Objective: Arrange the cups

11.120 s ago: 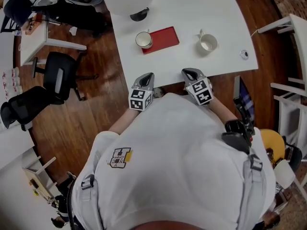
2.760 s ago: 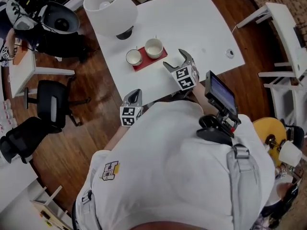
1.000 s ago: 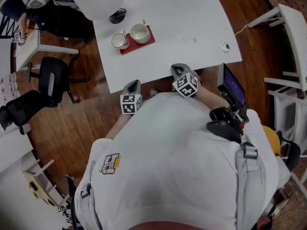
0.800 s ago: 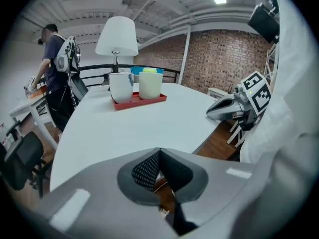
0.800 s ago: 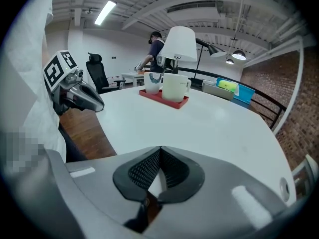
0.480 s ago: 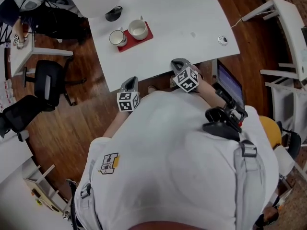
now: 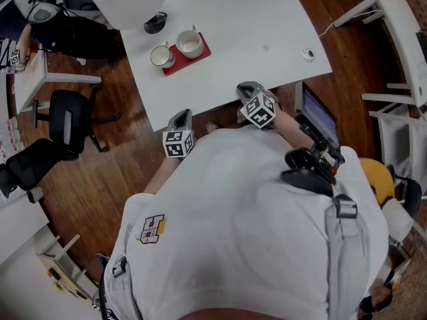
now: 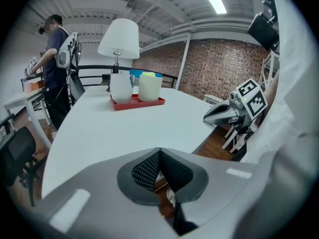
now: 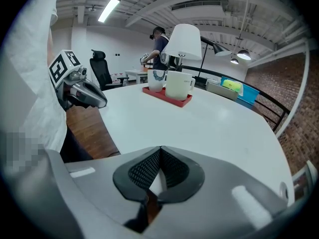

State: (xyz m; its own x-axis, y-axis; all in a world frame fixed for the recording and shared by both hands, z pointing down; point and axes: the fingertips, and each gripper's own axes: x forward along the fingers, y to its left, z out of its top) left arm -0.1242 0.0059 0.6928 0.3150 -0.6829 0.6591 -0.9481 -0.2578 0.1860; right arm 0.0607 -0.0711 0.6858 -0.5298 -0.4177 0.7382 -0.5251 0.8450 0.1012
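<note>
Two white cups stand side by side on a red mat (image 7: 193,56) on the white table (image 7: 253,32): one cup (image 7: 161,56) at the mat's left end, the other cup (image 7: 189,43) beside it. Both show upright in the left gripper view, cup (image 8: 121,87) and cup (image 8: 149,86), and in the right gripper view, cup (image 9: 180,85) and cup (image 9: 157,79). My left gripper (image 7: 181,118) and right gripper (image 7: 247,89) hang at the table's near edge, close to my body, far from the cups. Both are shut and hold nothing.
A white lamp (image 7: 127,0) stands at the table's far left, behind the mat. A small round fitting (image 7: 307,54) sits near the table's right edge. Black office chairs (image 7: 67,115) stand on the wooden floor to the left. A person works at a side desk (image 8: 52,59).
Over the last second both grippers stayed at the table's near edge, shut. Earlier one cup stood off the mat on the right; now both stand on the mat.
</note>
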